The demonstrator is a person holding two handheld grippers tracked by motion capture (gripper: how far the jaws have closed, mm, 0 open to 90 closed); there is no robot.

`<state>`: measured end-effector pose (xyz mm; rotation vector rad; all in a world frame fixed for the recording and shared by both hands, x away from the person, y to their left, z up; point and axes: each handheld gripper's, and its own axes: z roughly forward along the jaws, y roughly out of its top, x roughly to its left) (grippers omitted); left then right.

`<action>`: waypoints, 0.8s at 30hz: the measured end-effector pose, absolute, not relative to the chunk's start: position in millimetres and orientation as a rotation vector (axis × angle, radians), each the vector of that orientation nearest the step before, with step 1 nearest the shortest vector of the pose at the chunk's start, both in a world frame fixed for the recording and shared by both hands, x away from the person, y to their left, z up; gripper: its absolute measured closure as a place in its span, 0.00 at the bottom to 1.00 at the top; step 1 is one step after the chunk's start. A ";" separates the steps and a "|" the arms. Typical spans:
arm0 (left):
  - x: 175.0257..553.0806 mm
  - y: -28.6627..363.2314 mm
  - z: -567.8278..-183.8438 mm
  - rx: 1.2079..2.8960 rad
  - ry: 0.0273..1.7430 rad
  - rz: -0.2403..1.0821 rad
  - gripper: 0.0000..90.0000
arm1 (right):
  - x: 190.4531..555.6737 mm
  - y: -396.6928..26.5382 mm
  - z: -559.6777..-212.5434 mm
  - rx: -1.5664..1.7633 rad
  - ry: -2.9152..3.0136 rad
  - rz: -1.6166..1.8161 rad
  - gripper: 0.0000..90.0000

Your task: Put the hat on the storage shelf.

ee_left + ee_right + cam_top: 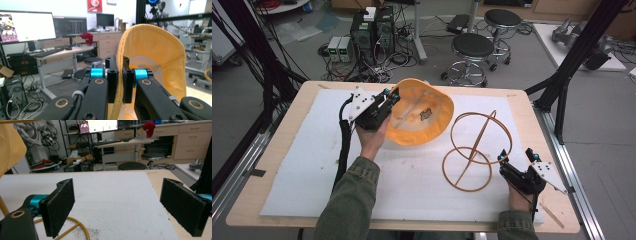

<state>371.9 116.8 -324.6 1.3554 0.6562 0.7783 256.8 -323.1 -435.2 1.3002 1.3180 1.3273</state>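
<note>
High view: person working at a worktop point(522, 107) covered by a white foam sheet point(412, 185), a tool in each hand.
Left tool point(391, 96): pinching the brim of the orange hat point(422, 120); in the left gripper view the jaws are sitting nearly together on the brim edge point(119, 82).
Hat: being held tilted up off the sheet, inside facing the camera, just left of the wire stand point(474, 150).
Wire stand: standing on the sheet, its hoops just right of the hat and not touching it.
Right tool point(514, 159): resting just right of the stand's lower hoop, jaws gaping wide, gripping nothing.
Right gripper view: pads point(60, 206) flanking bare sheet; stand's hoop point(75, 226) lying below the left pad.
</note>
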 end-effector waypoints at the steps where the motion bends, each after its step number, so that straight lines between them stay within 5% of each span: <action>1: 371.6 117.4 -323.5 1.349 0.656 0.780 0.96 | 256.8 -323.3 -435.2 1.299 1.318 1.328 0.13; 24: 365.8 111.2 -293.6 1.252 0.632 0.797 0.96 | 255.1 -324.4 -433.7 1.306 1.269 1.340 0.13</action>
